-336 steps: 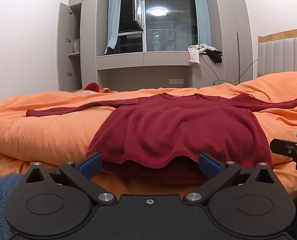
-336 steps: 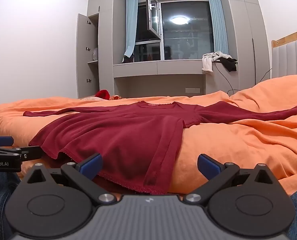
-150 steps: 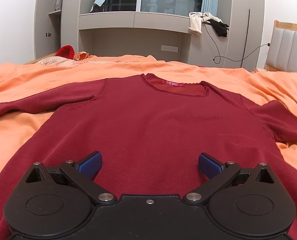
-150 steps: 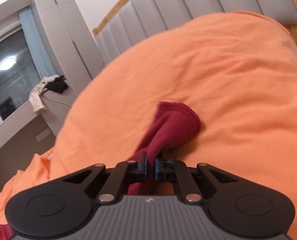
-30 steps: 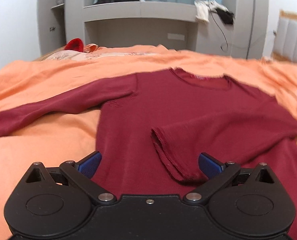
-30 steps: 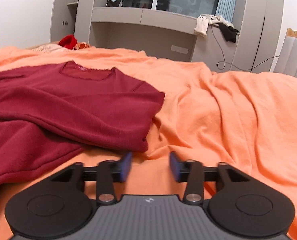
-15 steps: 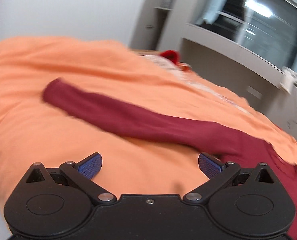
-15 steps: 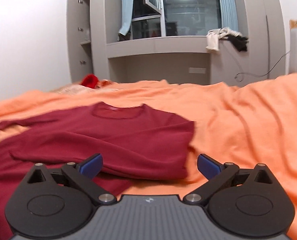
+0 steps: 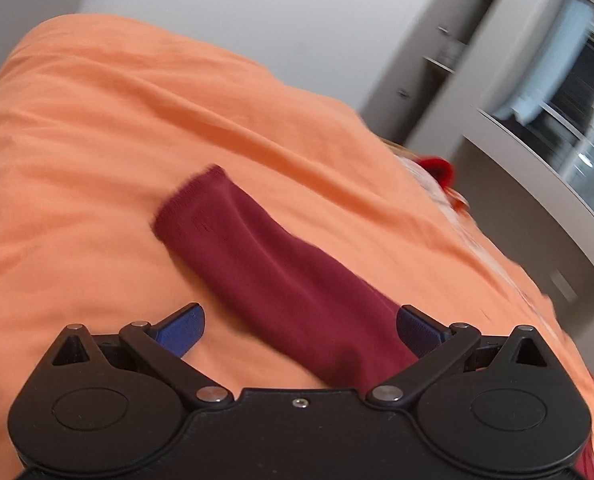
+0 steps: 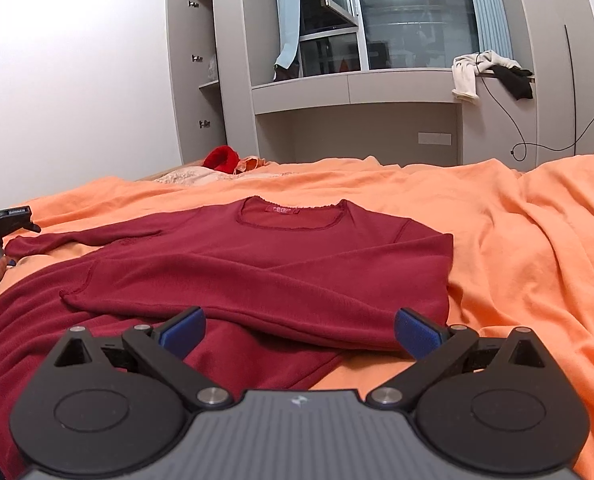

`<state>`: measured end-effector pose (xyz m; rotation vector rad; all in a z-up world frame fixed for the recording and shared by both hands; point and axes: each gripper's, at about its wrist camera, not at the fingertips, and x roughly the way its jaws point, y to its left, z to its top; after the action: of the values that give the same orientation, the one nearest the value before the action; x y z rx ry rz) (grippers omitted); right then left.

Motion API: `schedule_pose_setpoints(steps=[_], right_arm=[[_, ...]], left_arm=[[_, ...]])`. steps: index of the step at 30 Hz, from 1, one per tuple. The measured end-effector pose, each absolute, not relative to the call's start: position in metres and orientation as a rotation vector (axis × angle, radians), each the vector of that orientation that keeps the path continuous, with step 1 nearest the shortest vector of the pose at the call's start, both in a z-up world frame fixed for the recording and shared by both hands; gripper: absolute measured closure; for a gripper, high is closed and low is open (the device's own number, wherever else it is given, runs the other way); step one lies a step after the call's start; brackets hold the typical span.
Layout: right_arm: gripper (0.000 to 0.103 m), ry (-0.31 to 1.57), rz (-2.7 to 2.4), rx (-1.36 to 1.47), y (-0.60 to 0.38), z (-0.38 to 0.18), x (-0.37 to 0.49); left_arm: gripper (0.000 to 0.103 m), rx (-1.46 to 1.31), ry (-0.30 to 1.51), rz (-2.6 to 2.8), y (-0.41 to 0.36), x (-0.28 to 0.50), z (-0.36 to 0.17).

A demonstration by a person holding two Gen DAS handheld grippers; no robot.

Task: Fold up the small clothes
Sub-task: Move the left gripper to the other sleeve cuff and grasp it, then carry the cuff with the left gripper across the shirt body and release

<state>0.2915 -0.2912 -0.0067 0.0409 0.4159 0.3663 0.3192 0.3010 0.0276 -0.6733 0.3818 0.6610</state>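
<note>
Well, red top (image 10: 257, 264) lies on orange bedcover (image 10: 537, 248).

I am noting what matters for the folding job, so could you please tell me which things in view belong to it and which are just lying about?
Belong to the job:
- dark red long-sleeved top
- its unfolded sleeve
- left gripper, open
- right gripper, open

Just lying about:
- red item
- white garment
- black garment
- cable
</note>
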Motion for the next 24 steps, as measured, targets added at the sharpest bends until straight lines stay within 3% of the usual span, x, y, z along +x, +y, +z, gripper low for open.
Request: schedule_pose_setpoints(steps=[5,8,10,13,19,24], right_arm=[[0.0,0.436,0.371,0.032,-0.287,-0.013,0.294],[0.0,0.441,0.38,0.016,-0.284,-0.015,0.294],[0.0,0.439,0.385,0.005,-0.282,-0.015,0.293],[0.0,0.435,0.393,-0.005,-0.28,-0.015,0.291],[0.0,0.427,0.387,0.009,-0.283,-0.013,0.289],[0.0,0.423,0.385,0.076,-0.289,-0.008,0.289]], left_arm=[[0.015,-0.686,0.342,0.794,0.316,0.332,0.027],[0.043,-0.693,0.3,0.871,0.319,0.332,0.027],[0.081,-0.727,0.281,0.889,0.326,0.331,0.025],[0.096,-0.796,0.248,0.864,0.335,0.327,0.023],[0.098,-0.715,0.145,0.809,0.319,0.315,0.049],[0.098,-0.591,0.02,0.646,0.275,0.31,0.101]])
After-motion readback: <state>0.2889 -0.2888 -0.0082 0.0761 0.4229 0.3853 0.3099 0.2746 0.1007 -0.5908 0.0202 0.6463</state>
